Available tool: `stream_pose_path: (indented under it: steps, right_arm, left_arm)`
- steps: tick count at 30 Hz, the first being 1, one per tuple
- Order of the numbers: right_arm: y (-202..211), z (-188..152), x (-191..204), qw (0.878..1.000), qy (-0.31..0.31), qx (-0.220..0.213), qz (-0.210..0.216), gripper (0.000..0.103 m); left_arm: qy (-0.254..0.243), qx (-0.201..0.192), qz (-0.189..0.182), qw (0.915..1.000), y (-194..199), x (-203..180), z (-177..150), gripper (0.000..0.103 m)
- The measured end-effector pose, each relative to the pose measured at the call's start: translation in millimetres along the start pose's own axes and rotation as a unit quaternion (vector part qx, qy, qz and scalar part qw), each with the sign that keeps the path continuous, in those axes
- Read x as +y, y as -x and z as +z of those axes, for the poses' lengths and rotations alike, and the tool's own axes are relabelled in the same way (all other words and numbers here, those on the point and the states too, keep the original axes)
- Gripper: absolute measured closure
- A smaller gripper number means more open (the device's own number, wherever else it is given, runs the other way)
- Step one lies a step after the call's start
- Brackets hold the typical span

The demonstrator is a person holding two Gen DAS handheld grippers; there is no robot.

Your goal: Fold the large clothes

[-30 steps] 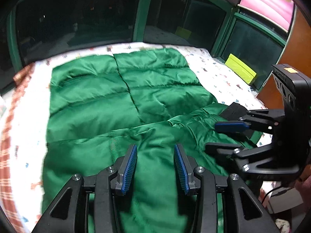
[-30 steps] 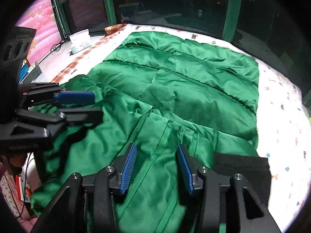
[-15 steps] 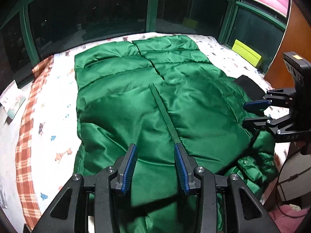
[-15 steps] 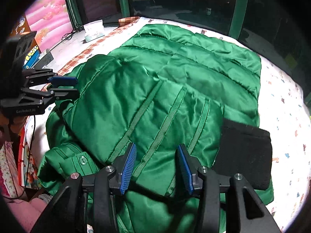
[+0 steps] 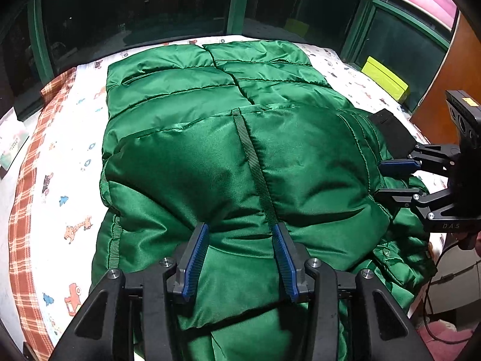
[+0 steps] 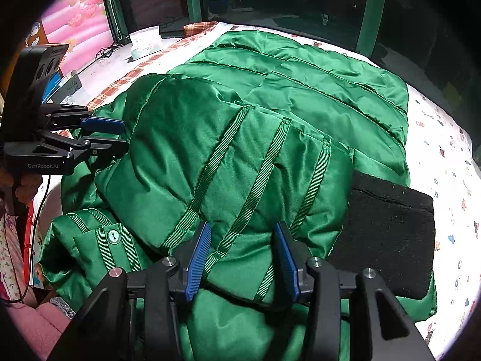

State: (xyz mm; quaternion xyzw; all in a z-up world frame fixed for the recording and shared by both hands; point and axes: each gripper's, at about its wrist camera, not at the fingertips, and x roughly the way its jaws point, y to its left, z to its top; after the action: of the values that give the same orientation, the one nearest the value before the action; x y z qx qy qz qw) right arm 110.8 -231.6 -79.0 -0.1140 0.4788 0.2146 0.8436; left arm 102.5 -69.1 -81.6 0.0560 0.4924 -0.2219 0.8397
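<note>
At the bed's (image 5: 57, 162) near edge, I clamp the green jacket (image 5: 240, 162): left hand-held gripper (image 5: 240, 258) loosening, right hand-held gripper (image 6: 242, 260) clenched.

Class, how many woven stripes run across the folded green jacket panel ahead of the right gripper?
3, side by side on the jacket: left stripe, middle stripe, right stripe. Others may be hidden in folds.

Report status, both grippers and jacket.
Left gripper opening, jacket fold between its fingers. Right gripper shut on jacket. Black cloth beside the fold, not blocking.
</note>
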Motion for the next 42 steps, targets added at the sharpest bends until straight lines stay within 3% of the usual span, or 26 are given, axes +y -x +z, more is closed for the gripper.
stream_pose_path:
  steps: [28,32,35,39,42]
  right_arm:
    - [5,-1,-1,1.0,-0.006,-0.009,0.002,0.054]
    - [27,3,-14,0.999,-0.03,-0.021,0.02,0.054]
    - [40,2,-32,0.998,-0.049,-0.027,0.003,0.054]
    - [29,-7,-63,0.996,-0.092,0.003,-0.01,0.054]
    - [16,-15,-79,0.991,-0.128,0.015,0.03,0.054]
  left_arm:
    - [0.015,0.017,-0.012,0.9997,-7,5,1,0.054]
    - [0.018,0.025,-0.019,0.9994,-7,8,3,0.054]
    - [0.012,0.026,-0.019,0.9994,-6,7,3,0.054]
    - [0.004,0.028,-0.013,0.9995,-2,3,4,0.054]
    - [0.013,0.037,-0.02,0.999,4,5,10,0.054]
